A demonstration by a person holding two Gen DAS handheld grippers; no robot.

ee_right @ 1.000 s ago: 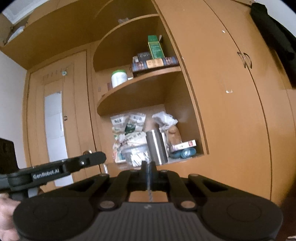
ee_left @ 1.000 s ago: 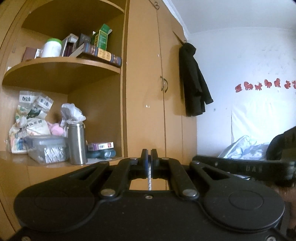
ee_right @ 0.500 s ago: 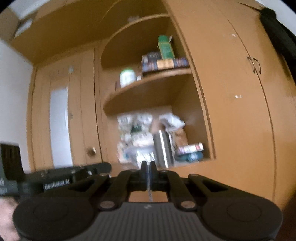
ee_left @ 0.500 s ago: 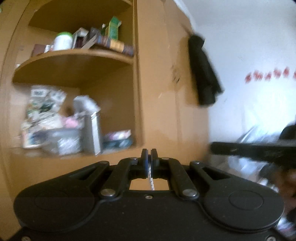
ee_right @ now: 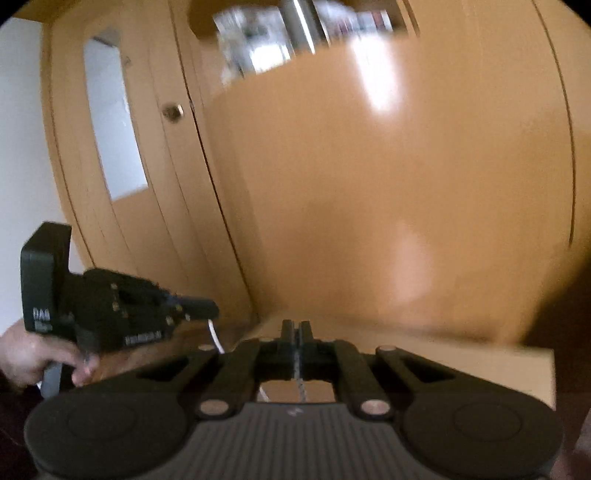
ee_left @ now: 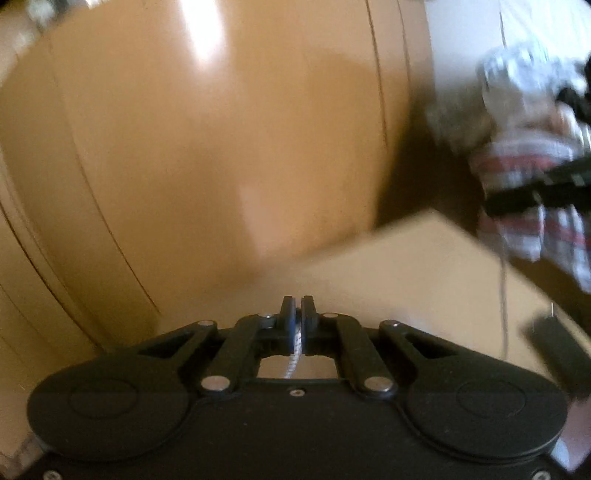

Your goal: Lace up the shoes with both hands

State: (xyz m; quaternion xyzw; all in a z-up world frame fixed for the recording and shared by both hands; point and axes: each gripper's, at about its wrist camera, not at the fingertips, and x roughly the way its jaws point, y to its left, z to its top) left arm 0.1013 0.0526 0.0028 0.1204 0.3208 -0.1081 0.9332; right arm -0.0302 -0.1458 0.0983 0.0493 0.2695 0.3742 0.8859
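Note:
No shoe shows in either view. My left gripper [ee_left: 297, 325] is shut on a white lace [ee_left: 291, 363] that runs back toward the camera. In the right wrist view a hand [ee_right: 33, 354] holds the left gripper [ee_right: 211, 305] at the left, with white lace [ee_right: 214, 334] hanging from its tip. My right gripper [ee_right: 297, 347] is shut on a grey lace [ee_right: 301, 387] that passes between its fingers. Both grippers hang above a light wooden table top [ee_left: 424, 280]. Both views are blurred by motion.
A brown cabinet [ee_left: 221, 147] fills the space ahead. A door with a round knob [ee_right: 171, 110] stands to the left, and the shelf with packets [ee_right: 295, 33] is at the top. Plaid cloth [ee_left: 517, 166] lies at the right, beyond the table corner.
Both grippers have swung downward: the shelves slid up out of view and the table top came in. Each gripper stays shut on its lace.

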